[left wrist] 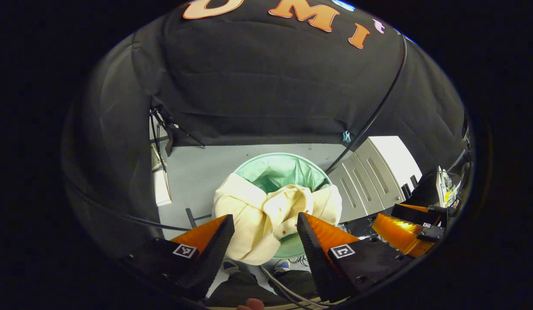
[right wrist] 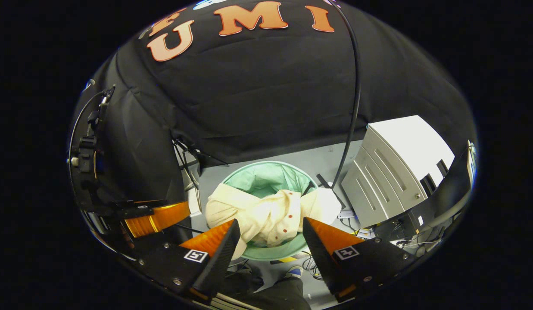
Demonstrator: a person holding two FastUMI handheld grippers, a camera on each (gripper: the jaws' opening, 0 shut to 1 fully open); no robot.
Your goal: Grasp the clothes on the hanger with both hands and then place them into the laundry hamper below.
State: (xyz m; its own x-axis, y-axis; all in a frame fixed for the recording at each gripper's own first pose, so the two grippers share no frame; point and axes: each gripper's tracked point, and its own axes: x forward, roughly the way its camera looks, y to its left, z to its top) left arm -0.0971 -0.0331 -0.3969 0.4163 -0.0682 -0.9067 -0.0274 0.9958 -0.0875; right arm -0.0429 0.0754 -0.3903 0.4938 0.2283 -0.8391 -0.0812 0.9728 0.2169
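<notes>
Clothes [left wrist: 266, 215]: cream buttoned garment, bunched, draped over near rim of laundry hamper [left wrist: 288, 165], part hanging outside toward floor [left wrist: 197, 172]. Left hand-held gripper [left wrist: 264, 234] wide open, holding nothing. Right hand-held gripper [right wrist: 270, 239] also wide open, empty, above garment. Judgement: placement nearly done, but cloth not fully inside; best to nudge overhanging part inward past rim. Hamper lined with green bag; far half of interior bare, garment fills near half.

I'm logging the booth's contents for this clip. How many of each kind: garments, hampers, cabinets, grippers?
Cream garment: 1
Green laundry hamper: 1
White cabinet: 1
Grippers: 2, left gripper and right gripper, both open above the hamper
Total: 5
</notes>
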